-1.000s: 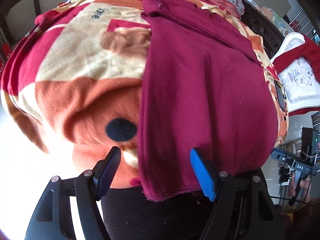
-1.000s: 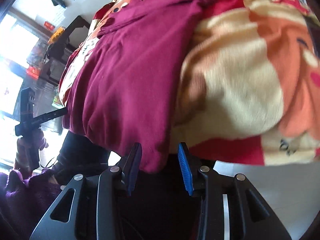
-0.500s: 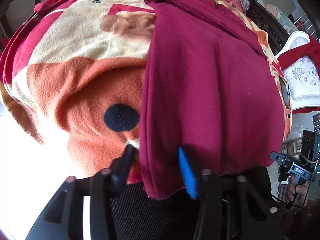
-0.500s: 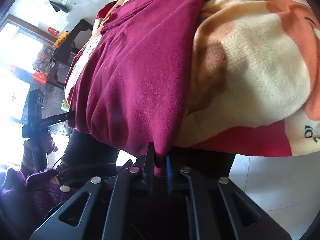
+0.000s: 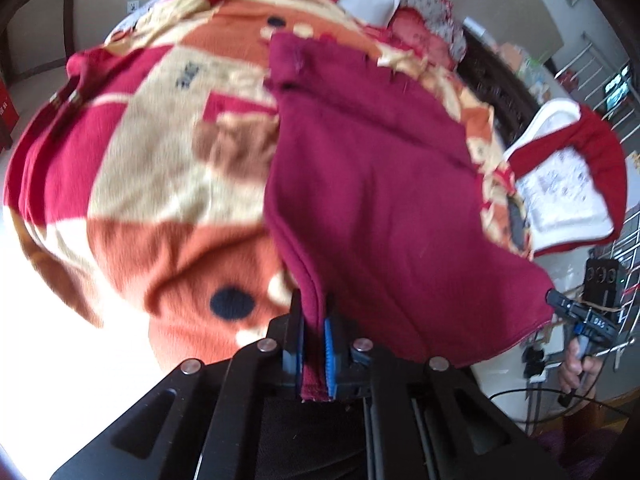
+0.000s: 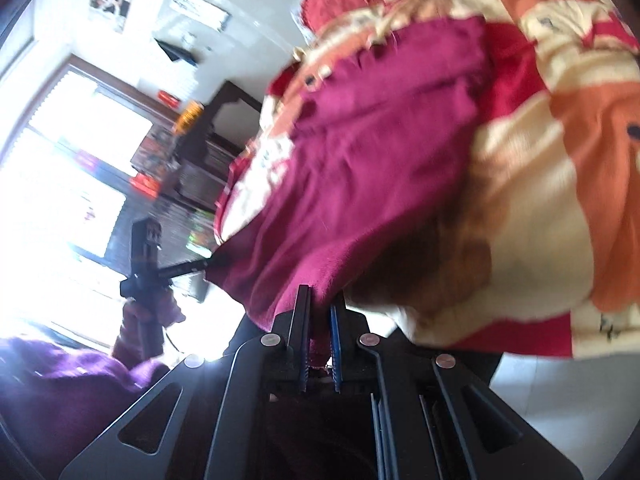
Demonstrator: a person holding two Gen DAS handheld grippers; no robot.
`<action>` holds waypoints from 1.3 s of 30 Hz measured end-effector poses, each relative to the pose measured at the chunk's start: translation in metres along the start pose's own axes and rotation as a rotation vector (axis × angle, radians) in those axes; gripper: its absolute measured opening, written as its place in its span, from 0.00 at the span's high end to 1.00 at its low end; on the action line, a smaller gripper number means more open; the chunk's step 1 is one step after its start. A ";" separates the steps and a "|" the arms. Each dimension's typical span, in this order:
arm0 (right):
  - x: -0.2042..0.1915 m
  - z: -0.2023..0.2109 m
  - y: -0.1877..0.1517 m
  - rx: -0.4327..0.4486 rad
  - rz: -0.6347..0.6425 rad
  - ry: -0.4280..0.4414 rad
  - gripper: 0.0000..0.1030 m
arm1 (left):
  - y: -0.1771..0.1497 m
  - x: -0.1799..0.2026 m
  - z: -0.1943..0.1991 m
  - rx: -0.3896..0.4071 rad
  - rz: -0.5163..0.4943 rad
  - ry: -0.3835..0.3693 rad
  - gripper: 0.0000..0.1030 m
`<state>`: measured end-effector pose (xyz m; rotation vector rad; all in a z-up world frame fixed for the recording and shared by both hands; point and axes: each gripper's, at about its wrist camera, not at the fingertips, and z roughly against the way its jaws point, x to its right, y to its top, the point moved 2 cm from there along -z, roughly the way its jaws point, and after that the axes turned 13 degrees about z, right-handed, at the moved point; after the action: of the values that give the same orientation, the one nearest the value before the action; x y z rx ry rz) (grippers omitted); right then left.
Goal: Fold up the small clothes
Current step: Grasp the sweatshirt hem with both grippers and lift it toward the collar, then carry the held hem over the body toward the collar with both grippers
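- Left black two-finger gripper with blue ribbed pads (image 5: 314, 344): jaws pinched tight on the near hem corner of the dark maroon knit garment (image 5: 380, 200), fabric sandwiched between the pads.
- Right black two-finger gripper with blue pads (image 6: 320, 344): jaws clamped on the other near corner of the same garment (image 6: 360, 184), cloth bunched between the fingers.
- In the left view the right gripper sits far right, at the hem.
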<state>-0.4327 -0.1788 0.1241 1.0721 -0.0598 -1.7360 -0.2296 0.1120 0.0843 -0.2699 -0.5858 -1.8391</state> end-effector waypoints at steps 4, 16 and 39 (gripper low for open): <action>0.007 0.010 0.026 0.072 -0.004 0.004 1.00 | 0.024 0.012 0.008 0.056 0.006 -0.016 0.92; 0.029 0.020 0.081 0.206 0.028 -0.119 1.00 | 0.105 0.058 0.003 0.205 -0.006 -0.046 0.92; 0.096 -0.002 0.181 0.326 -0.038 -0.238 1.00 | 0.194 0.106 -0.057 0.316 -0.077 0.111 0.92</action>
<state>-0.3030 -0.3349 0.1544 1.0962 -0.4881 -1.9240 -0.0786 -0.0518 0.1347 0.0665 -0.8062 -1.7901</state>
